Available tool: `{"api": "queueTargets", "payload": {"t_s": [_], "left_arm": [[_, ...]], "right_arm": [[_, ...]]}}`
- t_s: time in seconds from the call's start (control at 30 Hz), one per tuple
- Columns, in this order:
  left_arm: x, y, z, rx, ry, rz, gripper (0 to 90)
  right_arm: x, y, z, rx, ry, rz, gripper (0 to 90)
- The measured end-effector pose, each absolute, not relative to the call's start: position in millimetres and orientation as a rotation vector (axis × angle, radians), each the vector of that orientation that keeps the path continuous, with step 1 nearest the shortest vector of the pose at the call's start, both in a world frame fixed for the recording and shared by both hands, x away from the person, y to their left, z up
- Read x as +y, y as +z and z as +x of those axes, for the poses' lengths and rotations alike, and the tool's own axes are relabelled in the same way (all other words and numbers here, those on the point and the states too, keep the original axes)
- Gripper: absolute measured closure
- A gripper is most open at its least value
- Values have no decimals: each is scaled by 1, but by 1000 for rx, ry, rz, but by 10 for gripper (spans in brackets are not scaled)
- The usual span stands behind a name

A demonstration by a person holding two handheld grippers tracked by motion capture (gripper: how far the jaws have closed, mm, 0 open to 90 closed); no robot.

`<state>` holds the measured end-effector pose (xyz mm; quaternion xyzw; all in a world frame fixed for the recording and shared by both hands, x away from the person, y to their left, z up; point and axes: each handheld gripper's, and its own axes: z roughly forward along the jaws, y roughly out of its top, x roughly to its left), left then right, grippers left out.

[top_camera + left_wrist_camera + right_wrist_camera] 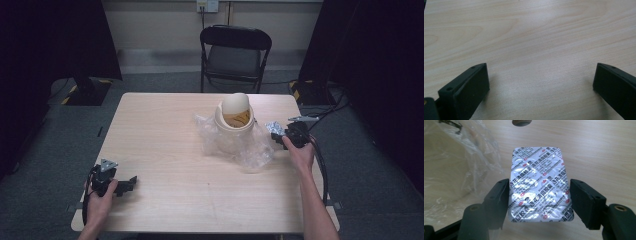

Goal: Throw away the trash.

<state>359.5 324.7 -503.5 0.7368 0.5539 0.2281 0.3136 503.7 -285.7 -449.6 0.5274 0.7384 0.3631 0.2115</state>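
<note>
The right gripper (281, 134) held a shiny sheet of pills (540, 183) by its two long edges, with a jaw pressed on each side. The sheet was up off the table (165, 150), near the right edge, just beside the little bin (234, 125). The bin had a round swing lid and a clear plastic bag (252, 150) hanging out around it (the bag spread onto the table on all sides).

So the picking up looked done. The sheet was not in the bin yet. I think the part left was to carry it over to the lid, push it through, and let go.

The left gripper (122, 184) rested low at the near left corner of the table, well apart from the bin. Its jaws stood wide, with only bare wood between them. It had no job right then, as far as I could tell.
</note>
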Motion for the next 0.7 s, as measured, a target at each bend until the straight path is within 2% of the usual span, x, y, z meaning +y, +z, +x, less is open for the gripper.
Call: {"api": "queueTargets", "payload": {"t_s": [0.7], "left_arm": [[325, -503, 359, 1461, 603, 1943, 0]], "right_arm": [[-277, -410, 472, 2032, 1107, 1355, 341]]}}
